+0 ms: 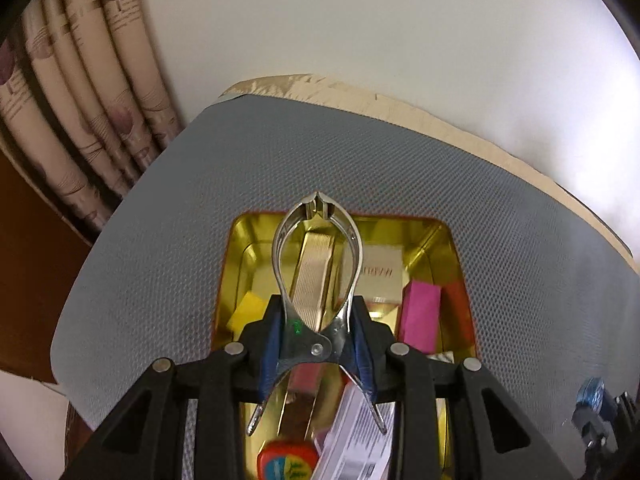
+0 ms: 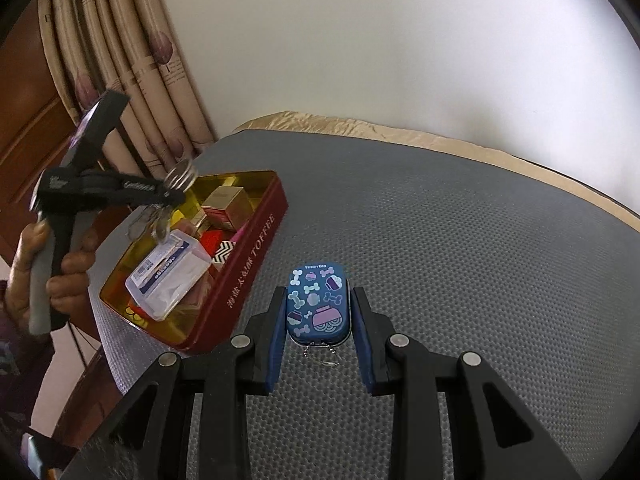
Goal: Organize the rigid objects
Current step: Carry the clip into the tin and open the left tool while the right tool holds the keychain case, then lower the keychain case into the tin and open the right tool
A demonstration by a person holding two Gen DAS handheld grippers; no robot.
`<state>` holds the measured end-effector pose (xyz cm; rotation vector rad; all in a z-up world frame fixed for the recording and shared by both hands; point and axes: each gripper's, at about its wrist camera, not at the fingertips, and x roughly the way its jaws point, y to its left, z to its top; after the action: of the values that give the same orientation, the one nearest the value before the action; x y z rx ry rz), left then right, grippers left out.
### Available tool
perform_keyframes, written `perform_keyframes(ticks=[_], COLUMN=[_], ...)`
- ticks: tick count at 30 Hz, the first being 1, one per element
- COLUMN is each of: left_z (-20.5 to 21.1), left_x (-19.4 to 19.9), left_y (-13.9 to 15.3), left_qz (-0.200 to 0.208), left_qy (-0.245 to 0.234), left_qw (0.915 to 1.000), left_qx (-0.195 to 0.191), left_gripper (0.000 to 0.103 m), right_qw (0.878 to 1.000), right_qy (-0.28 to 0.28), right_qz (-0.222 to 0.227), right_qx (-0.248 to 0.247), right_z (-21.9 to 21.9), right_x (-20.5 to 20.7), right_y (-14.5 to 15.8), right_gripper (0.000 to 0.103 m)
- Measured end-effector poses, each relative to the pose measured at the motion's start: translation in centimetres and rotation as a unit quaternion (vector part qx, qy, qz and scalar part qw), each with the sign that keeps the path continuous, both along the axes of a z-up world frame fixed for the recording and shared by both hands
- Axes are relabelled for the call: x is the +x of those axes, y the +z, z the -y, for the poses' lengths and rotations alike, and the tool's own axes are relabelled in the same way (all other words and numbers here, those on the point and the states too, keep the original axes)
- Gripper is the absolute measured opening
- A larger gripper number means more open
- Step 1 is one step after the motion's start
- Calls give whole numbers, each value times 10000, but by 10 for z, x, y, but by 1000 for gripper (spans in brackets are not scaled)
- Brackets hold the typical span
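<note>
My left gripper (image 1: pixel 318 318) is shut on a shiny metal plier-like tool (image 1: pixel 318 340), pinched near its pivot, and it hangs over the open gold-lined toffee tin (image 1: pixel 452 248). In the right wrist view a person's hand (image 2: pixel 64 276) carries that left gripper (image 2: pixel 176 194) above the tin's red wall (image 2: pixel 252 264). The right gripper (image 2: pixel 320 310) is shut on a small blue case (image 2: pixel 318 304) printed with bones, its bead chain dangling just over the grey mat (image 2: pixel 460 260) beside the tin.
The tin holds a clear plastic box (image 2: pixel 168 276), a gold box (image 2: pixel 226 200), a pink block (image 1: pixel 420 316), a yellow block (image 1: pixel 246 312) and a red round item (image 1: pixel 286 460). A curtain (image 2: pixel 160 80) hangs at the left, a white wall behind.
</note>
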<state>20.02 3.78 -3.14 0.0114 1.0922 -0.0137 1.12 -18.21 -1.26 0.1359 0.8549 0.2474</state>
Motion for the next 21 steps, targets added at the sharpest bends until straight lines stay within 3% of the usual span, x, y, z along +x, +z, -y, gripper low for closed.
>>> perform_keyframes(ticks=[10,14,18,21], left_z=[-4,-20,-29,-38], left_x=[18,-13,-57,-85], left_y=[-5,13,25,21], left_qz=[151,404,487,282], left_qy=[25,226,376,616], left_qw=[9998,9982,9974,9973], left_qx=[150,-369,-388,-300], left_gripper=[40,40,40,40], right_qw=[9997,9992,9978,9967], right_qy=[221,365,552,694], right_qz=[35,113,126,68], right_qx=[55,142,330,416], right_z=[-26,-40,-58,-75], right_x=[12,21,40,58], right_y=[8,20,31,34], right_gripper=[29,29,29,29])
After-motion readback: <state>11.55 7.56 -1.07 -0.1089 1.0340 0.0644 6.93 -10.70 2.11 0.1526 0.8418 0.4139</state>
